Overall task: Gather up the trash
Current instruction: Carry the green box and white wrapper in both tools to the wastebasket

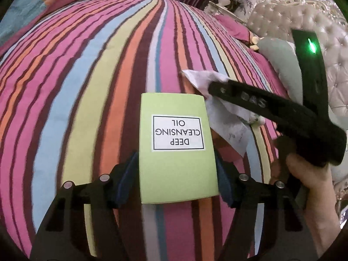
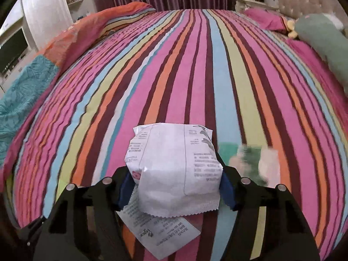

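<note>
Left wrist view: left tongs (image 1: 177,181) clamp a smooth lime-green carton (image 1: 177,148) labelled "DEEP CLEANSING OIL". Right tongs (image 2: 176,184) squeeze a crinkly white printed wrapper (image 2: 174,169) over the striped bedspread (image 2: 195,76).

one green box (image 1: 177,148), two white wrappers (image 2: 174,169), two grippers (image 1: 177,182)

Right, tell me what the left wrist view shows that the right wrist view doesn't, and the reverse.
Left wrist only: the green "DEEP CLEANSING OIL" box between the left gripper pads, and a hand holding the right gripper from outside. Right wrist only: the right gripper closed on a white printed wrapper, a flat sachet beneath, and a blurred green packet. Both: the striped bedspread and teal pillow.
</note>
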{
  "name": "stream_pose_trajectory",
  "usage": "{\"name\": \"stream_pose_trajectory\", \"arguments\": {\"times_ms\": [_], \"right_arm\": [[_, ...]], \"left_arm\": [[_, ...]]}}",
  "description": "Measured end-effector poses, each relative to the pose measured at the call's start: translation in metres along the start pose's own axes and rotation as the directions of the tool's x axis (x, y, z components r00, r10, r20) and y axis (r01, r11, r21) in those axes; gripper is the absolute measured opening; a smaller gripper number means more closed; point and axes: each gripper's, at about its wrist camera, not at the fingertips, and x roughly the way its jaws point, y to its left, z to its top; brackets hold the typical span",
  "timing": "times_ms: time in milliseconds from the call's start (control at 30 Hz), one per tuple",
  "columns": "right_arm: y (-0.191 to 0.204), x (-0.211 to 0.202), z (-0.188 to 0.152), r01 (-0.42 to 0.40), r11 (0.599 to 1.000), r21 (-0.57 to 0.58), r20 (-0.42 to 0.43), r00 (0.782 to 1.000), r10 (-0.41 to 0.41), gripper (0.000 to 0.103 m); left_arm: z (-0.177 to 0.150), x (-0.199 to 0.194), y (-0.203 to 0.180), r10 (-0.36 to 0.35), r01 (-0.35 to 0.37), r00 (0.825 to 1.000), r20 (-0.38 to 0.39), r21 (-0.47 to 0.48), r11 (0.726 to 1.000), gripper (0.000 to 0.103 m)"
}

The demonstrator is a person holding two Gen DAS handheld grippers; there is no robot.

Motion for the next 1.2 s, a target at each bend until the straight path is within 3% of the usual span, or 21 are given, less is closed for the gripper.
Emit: {"name": "stream_pose_trajectory", "arguments": {"times_ms": [167, 333, 467, 633, 867, 1200], "right_arm": [[-0.003, -0.022, -0.029, -0.018, 0.995, 0.103, 0.009, 1.0, 0.018, 0.062], [-0.008, -0.047, -0.075, -0.117, 0.948, 0.297, 0.017, 0.993, 0.117, 0.062], [-0.002, -0.087, -0.113, -0.112, 0.93, 0.35, 0.096, 0.992, 0.084, 0.062], [0.01, -0.133, -0.158, -0.139, 0.921, 0.364, 0.141, 0.986, 0.093, 0.062], [0.032, -0.182, -0.212, -0.121, 0.942, 0.313, 0.175, 0.982, 0.068, 0.062], [0.049, -0.211, -0.279, -0.105, 0.95, 0.295, 0.133, 0.989, 0.068, 0.062]], "left_arm": [[-0.016, -0.026, 0.018, 0.009, -0.009, 1.0, 0.01, -0.013, 1.0, 0.064], [-0.038, -0.054, 0.033, 0.013, -0.012, 1.0, 0.014, -0.024, 1.0, 0.064], [-0.058, -0.083, 0.042, 0.025, -0.025, 0.999, 0.035, -0.009, 1.0, 0.064], [-0.086, -0.123, 0.048, 0.028, -0.03, 0.998, 0.06, 0.034, 0.999, 0.064], [-0.139, -0.173, 0.053, 0.013, -0.018, 0.998, 0.069, 0.075, 0.997, 0.064], [-0.234, -0.206, 0.053, 0.007, -0.004, 1.0, -0.021, 0.138, 0.99, 0.064]]}}
